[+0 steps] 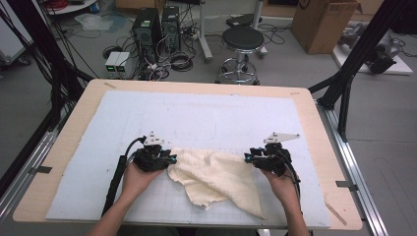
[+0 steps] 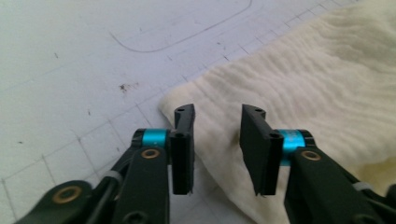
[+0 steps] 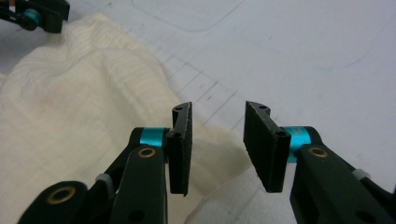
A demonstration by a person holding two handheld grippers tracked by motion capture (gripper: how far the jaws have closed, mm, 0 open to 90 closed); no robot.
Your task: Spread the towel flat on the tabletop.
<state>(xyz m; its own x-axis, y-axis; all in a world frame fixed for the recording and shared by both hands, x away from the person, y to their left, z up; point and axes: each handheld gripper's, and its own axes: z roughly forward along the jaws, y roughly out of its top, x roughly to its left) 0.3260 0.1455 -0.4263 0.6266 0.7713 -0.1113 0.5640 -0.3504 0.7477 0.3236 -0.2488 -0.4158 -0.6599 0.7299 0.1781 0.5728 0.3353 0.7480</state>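
Here, in the high view, a cream cloth (image 1: 216,179) lies crumpled on the pale blue mat (image 1: 196,118) that covers the wooden table (image 1: 69,147). The cloth sits near the front edge of the mat, between the two hands. The left gripper (image 1: 169,159) is at the cloth's left edge, and the right gripper (image 1: 248,157) is at its right edge. One corner of the cloth hangs down toward the front of the mat. Behind the table stand a black stool (image 1: 242,42), some computer boxes (image 1: 155,27) and a cardboard box (image 1: 322,22) on the floor.

In the left gripper view, the two black fingers (image 2: 183,147) stand apart with a gap between them. They hold nothing. The edge of the cloth (image 2: 299,79) lies under them, and it spreads out to the right. Thin grid lines run over the mat (image 2: 70,60).

In the right gripper view, the fingers (image 3: 180,144) are also apart, and nothing is pinched between them. The cloth (image 3: 79,107) lies under the left finger and fills the left side. The right finger is over the bare mat (image 3: 303,56). The left gripper (image 3: 35,16) peeks in at the top left corner, past the cloth.
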